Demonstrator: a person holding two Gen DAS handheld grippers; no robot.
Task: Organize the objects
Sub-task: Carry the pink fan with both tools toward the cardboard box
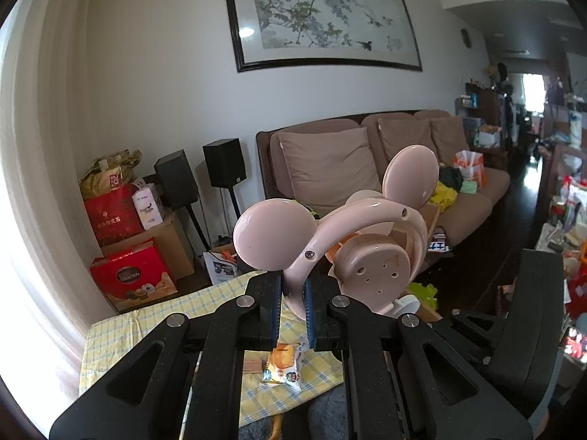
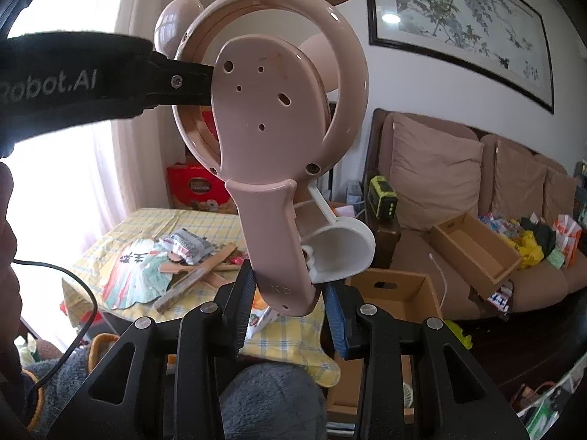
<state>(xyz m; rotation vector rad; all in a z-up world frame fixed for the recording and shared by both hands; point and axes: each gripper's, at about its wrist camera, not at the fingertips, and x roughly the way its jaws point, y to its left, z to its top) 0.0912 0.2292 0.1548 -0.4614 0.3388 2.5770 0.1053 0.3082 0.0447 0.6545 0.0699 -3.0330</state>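
A pink handheld fan point(image 2: 264, 110) with two round mouse ears is held up in the air by both grippers. My right gripper point(image 2: 290, 293) is shut on the lower end of its handle, which points up and away from me. From the left, my left gripper point(image 2: 205, 84) reaches in and pinches the fan's ring. In the left wrist view that gripper point(image 1: 293, 293) is shut on the thin pink ring, with the fan point(image 1: 370, 271) tilted beyond it. A white cup-shaped piece point(image 2: 341, 249) hangs off the handle on a white arm.
Below lies a table with a yellow checked cloth point(image 2: 121, 227) carrying a paper fan point(image 2: 135, 278), wooden sticks point(image 2: 198, 275) and a snack packet point(image 1: 284, 366). An open cardboard box point(image 2: 396, 293) stands beside it. Another box point(image 2: 477, 249) rests on the brown sofa point(image 1: 330, 168).
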